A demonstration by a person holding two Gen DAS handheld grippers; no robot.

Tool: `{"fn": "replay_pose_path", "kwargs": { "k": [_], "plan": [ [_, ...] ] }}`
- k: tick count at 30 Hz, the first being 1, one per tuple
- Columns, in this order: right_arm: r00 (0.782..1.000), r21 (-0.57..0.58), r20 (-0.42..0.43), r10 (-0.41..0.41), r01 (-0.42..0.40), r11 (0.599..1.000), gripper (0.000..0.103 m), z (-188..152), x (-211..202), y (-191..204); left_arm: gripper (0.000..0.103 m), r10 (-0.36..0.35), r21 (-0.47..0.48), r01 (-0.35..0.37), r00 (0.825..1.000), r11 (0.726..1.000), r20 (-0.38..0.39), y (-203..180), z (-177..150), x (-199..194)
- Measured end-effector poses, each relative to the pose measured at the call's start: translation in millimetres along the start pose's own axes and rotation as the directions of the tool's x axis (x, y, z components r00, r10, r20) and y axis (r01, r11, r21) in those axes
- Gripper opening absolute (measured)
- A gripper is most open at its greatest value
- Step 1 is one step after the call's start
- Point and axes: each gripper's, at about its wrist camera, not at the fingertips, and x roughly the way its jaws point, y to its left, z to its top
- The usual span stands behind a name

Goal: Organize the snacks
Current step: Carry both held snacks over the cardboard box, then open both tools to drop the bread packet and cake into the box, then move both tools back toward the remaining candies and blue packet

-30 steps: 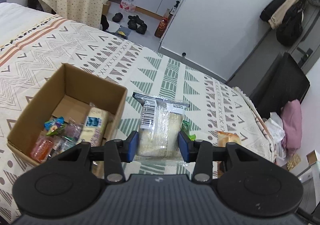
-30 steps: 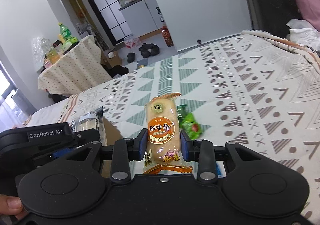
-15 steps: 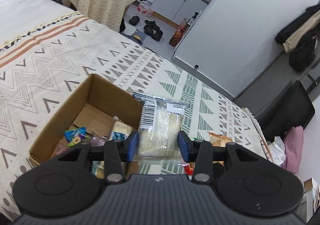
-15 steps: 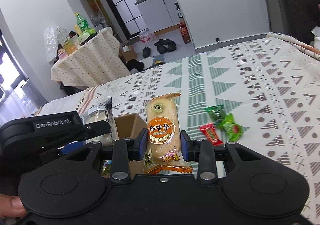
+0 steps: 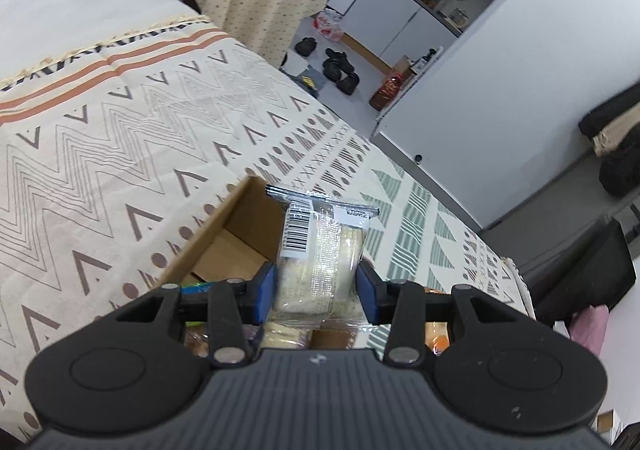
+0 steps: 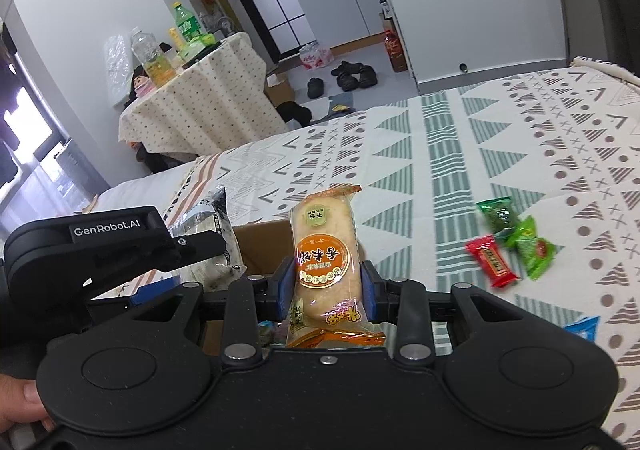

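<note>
Blue pads of the left gripper (image 5: 317, 292) are pinching a clear-wrapped snack pack (image 5: 320, 250) by its two long sides, and the pack is standing up out of the jaws with its barcode label facing the camera and its sealed top edge pointing away. The pack is hanging over the open cardboard box (image 5: 224, 234), which is sitting on the patterned bedspread (image 5: 100, 154); the box's near wall and floor are showing just to the left of the pack, and a few wrapped items inside are peeking out under the gripper's left finger, too hidden to name. In the right wrist view, the right gripper (image 6: 325, 290) is clamping an orange-labelled rice cracker packet (image 6: 326, 254) between its blue pads, the packet standing upright with its crimped top end away from the camera and its lower end tucked down behind the gripper body. The cardboard box (image 6: 260, 246) is lying directly behind and below this packet, so the packet is hovering at the box's near edge. The left gripper (image 6: 192, 246) is showing at the left of that view with its clear pack (image 6: 212, 226) beside the box. On the bedspread to the right, well apart from both grippers, a red candy (image 6: 493, 260) is lying touching two green candies (image 6: 516, 234), and a blue wrapper (image 6: 582, 327) is poking out near the right gripper's body.
</note>
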Motion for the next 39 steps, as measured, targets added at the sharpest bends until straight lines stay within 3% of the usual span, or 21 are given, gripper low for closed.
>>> {"fn": "replay_pose_path", "kwargs": {
  "k": [10, 15, 19, 21, 23, 25, 27, 39],
  "plan": [
    [0.999, -0.004, -0.033, 0.026, -0.026, 1.0, 0.033, 1, 33, 25, 0.043, 0.042, -0.064, -0.044, 0.998, 0.997, -0.035, 24, 4, 24],
    [0.998, -0.004, -0.054, 0.018, -0.018, 1.0, 0.033, 2, 49, 31, 0.052, 0.068, -0.039, -0.068, 0.998, 0.997, 0.003, 19, 7, 21],
    [0.998, -0.014, -0.058, 0.034, -0.035, 0.999, 0.034, 3, 55, 37, 0.06, 0.08, -0.041, -0.081, 0.997, 0.996, -0.019, 18, 4, 24],
    [0.997, -0.005, -0.068, 0.039, -0.039, 0.999, 0.038, 4, 57, 35, 0.067, 0.091, -0.049, -0.092, 0.996, 0.995, -0.021, 17, 2, 23],
    [0.997, -0.003, -0.067, 0.031, -0.031, 1.0, 0.051, 4, 56, 32, 0.072, 0.106, -0.045, -0.106, 0.994, 0.993, -0.012, 14, 1, 21],
    [0.998, 0.002, -0.06, 0.025, -0.025, 1.0, 0.058, 3, 50, 25, 0.08, 0.109, -0.038, -0.109, 0.994, 0.993, 0.001, 8, -1, 17],
    [0.998, 0.009, -0.058, 0.014, -0.014, 1.0, 0.06, 3, 44, 17, 0.085, 0.104, -0.031, -0.103, 0.995, 0.994, 0.004, 1, -4, 15],
    [0.997, 0.051, -0.012, -0.081, 0.081, 0.995, 0.076, 3, -11, -41, 0.095, 0.101, 0.071, -0.101, 0.995, 0.992, 0.002, -45, -36, 7]
  ]
}}
